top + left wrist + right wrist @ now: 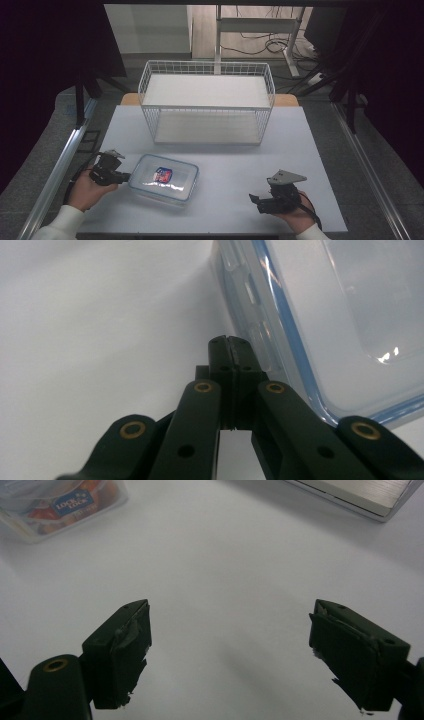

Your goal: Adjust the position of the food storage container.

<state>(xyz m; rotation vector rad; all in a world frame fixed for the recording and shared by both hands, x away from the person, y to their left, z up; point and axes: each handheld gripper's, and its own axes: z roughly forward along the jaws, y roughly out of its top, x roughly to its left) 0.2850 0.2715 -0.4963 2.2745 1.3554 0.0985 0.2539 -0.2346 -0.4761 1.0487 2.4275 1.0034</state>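
A clear plastic food container [164,178] with a blue-edged lid and a red and blue label lies on the white table [225,155], left of centre. My left gripper [128,176] is shut, its tips right at the container's left side. In the left gripper view the closed jaws [230,342] rest against the container's lid edge [280,315], with nothing between them. My right gripper [254,199] stands open near the front right of the table, well apart from the container. In the right gripper view its gripper [230,650] has only bare table between the jaws, and the container [55,505] sits at the top left.
A white wire basket [207,100] with two shelf levels stands at the back of the table; its base corner [360,495] appears in the right gripper view. Metal frame rails [60,170] run along both sides of the table.
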